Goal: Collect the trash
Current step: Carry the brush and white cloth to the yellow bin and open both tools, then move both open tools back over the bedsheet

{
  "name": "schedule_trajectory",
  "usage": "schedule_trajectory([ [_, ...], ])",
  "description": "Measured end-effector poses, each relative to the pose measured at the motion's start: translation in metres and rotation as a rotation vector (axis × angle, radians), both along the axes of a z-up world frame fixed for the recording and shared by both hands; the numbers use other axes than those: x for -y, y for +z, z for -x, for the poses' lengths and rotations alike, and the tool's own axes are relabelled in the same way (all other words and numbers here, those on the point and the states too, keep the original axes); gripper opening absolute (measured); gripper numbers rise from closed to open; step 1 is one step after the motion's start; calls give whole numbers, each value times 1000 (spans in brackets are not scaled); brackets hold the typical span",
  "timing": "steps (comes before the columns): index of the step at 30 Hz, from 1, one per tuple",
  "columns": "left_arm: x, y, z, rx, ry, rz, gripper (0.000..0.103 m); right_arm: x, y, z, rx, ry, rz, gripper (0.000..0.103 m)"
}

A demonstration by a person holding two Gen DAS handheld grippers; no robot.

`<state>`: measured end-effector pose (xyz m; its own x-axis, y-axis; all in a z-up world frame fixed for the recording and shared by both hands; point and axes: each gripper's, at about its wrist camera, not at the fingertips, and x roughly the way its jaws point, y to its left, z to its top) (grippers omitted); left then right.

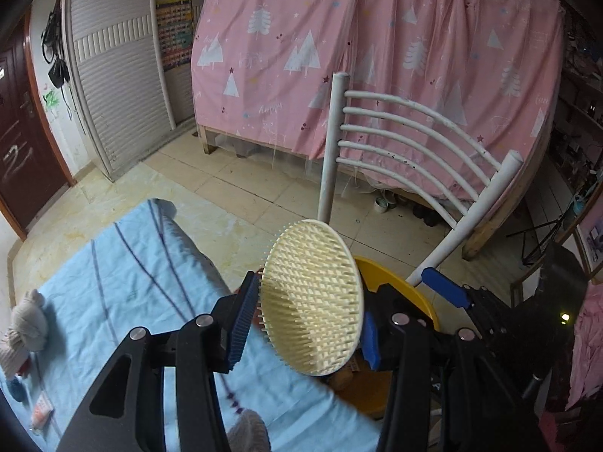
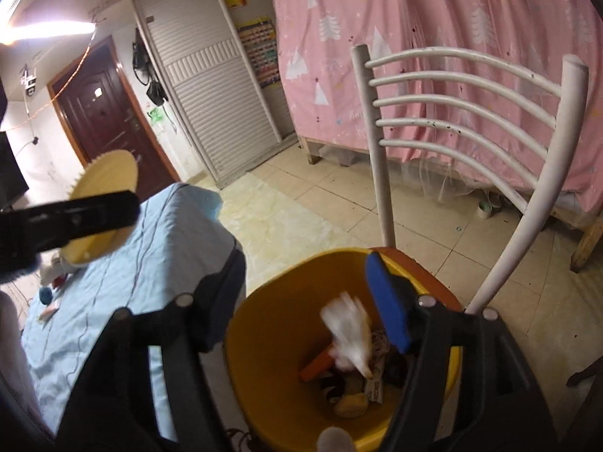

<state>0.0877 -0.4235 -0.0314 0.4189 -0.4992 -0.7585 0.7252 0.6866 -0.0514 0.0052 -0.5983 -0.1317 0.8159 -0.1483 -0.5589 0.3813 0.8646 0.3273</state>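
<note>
Left-wrist view looks along the left tool [image 1: 307, 310], whose blue-padded fingers [image 1: 241, 318] pinch a round cream bristle disc [image 1: 312, 297], a brush-like piece with many short spikes facing the camera. Ahead of and below that tool on its right sits a yellow bin [image 1: 410, 293], mostly hidden behind the disc and the tool's black frame. To the tool's left spreads a desk under a light blue cloth [image 1: 124, 286] with dark stripes; at its far left edge lie a grey stuffed toy [image 1: 28, 320], a small blue ball [image 1: 15, 388] and a flat orange-and-white packet [image 1: 41, 412] whose print is too blurred to read. Beyond the bin stands a white chair back [image 1: 407, 143] with curved rails, and behind it hangs a pink curtain [image 1: 377, 56] printed with white trees; the word "happy" can be made out on it in faint script. A colourful chart [image 1: 174, 30] hangs on the wall farther left, its lettering too small to read. Right-wrist view shows the right tool [image 2: 297, 316] hovering over the bin's mouth with its fingers spread apart and nothing between the pads. Directly below it a blurred white wad [image 2: 348, 329] is inside the bin, above other trash [image 2: 350, 388], including an orange piece and printed wrappers with illegible text.
</note>
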Motion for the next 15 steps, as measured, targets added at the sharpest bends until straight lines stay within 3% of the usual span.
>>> schedule_trajectory([
  [9, 25, -16, -7, -50, 6, -17, 43, 10, 1, 9, 24, -45, -14, 67],
  [12, 27, -16, -9, -66, 16, -19, 58, 10, 2, 10, 30, -49, -10, 69],
  [15, 24, -13, -7, -46, 18, -22, 60, 9, 5, 10, 36, -50, -2, 71],
])
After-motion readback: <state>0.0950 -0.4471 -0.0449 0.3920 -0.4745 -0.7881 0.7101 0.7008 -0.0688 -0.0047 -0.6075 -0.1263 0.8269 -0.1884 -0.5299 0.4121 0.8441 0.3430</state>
